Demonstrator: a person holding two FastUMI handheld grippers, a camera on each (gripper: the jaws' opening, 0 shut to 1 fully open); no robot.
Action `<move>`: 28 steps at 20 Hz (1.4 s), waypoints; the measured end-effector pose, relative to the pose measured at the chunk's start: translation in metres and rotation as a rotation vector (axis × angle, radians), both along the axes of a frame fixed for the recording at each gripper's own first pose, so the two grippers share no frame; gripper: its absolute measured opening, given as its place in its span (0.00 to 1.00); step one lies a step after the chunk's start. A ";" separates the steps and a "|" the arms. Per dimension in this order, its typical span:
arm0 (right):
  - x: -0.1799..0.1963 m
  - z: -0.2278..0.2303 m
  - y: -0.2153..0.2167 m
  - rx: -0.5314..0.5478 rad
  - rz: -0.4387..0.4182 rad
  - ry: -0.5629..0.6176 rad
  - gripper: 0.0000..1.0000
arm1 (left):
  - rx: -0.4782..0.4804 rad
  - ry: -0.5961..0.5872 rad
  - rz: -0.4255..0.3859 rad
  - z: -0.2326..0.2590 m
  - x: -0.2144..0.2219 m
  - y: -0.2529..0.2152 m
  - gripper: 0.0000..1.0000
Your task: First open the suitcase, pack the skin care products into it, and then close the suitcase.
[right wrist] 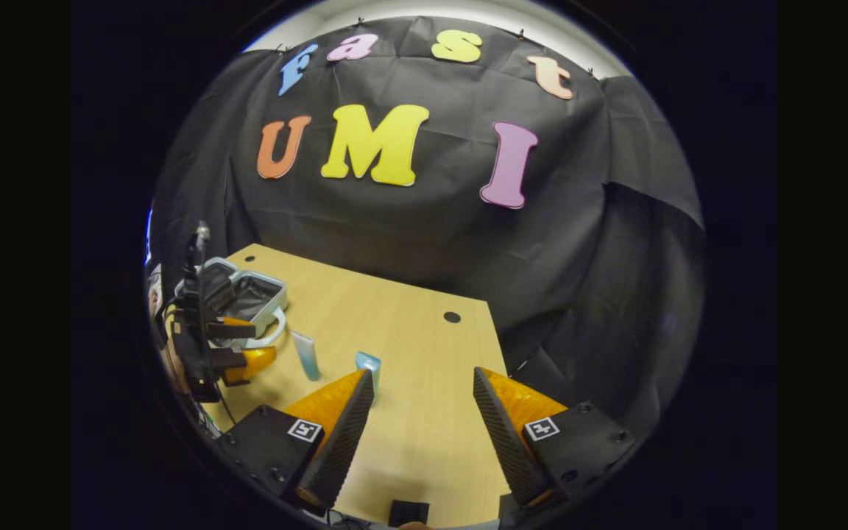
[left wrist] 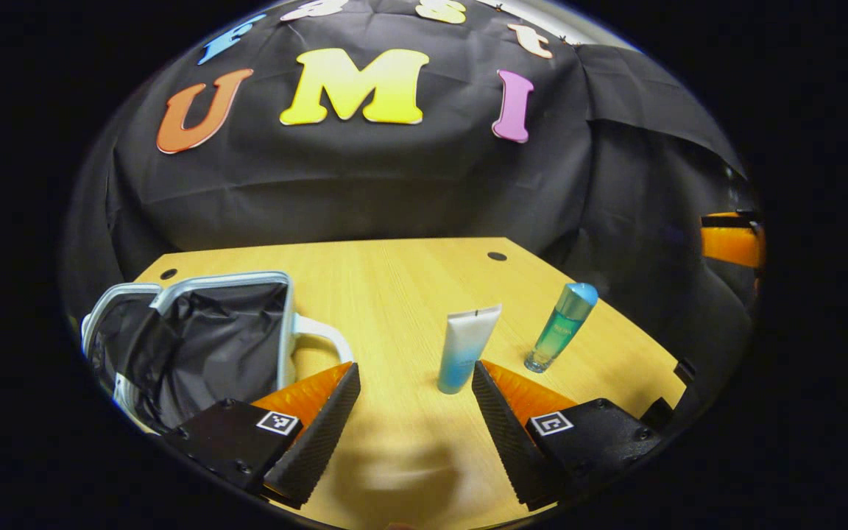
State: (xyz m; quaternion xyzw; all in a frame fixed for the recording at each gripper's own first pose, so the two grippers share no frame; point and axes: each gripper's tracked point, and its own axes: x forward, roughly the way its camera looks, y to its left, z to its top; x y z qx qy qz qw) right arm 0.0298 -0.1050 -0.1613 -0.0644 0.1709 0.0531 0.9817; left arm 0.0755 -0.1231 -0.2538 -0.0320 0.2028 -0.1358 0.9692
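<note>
Open suitcase and two skin care products on a wooden bench, with both grippers held above it, jaws released.

In the left gripper view, the left gripper (left wrist: 415, 383) hovers over the bench (left wrist: 394, 280), jaws spread wide and grasping nothing. The suitcase (left wrist: 203, 338) lies open at the left, its dark lining showing. A white and blue tube (left wrist: 466, 347) stands just beyond the jaws, and a green bottle (left wrist: 562, 326) with a blue cap stands near it to the right, apart. In the right gripper view, the right gripper (right wrist: 424, 390) is also wide apart and empty above bare wood.
</note>
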 end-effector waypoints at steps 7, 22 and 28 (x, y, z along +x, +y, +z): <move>0.003 -0.021 -0.015 0.003 -0.012 0.036 0.81 | -0.003 0.101 -0.029 -0.054 0.031 -0.038 0.98; 0.016 -0.057 0.010 0.015 0.028 0.092 0.81 | -0.033 0.149 -0.068 -0.054 0.039 -0.060 0.46; 0.050 -0.096 0.055 0.063 0.084 0.116 0.82 | -0.043 0.133 -0.061 -0.004 -0.015 -0.029 0.46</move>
